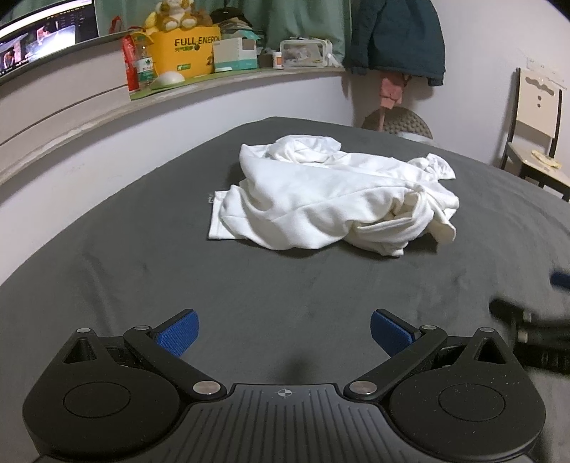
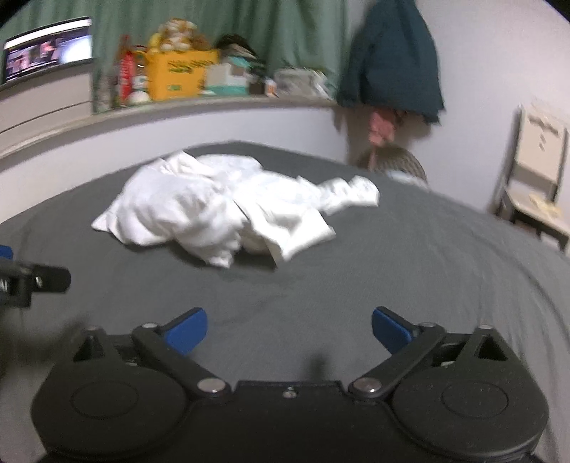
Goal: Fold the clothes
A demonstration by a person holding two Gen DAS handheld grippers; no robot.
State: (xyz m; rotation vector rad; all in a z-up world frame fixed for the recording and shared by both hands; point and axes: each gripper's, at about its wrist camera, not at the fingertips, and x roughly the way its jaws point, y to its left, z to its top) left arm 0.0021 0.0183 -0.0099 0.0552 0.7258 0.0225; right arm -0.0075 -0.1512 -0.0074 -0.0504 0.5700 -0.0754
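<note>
Left wrist view: a dark grey bed (image 1: 142, 267) fills the room's middle, a crumpled white shirt (image 1: 331, 199) lying on it well ahead of the left gripper (image 1: 285, 334), whose blue pads stand wide apart on nothing. Behind, a shelf (image 1: 249, 76) carries a yellow box (image 1: 185, 53) reading "FULL ENERG", with a monitor (image 1: 46, 32) at left and a chair (image 1: 534, 135) at right. Right wrist view, blurred: the right gripper (image 2: 289, 331) also gapes empty over the bed, the shirt ahead and to its left; the box's writing is unreadable here.
</note>
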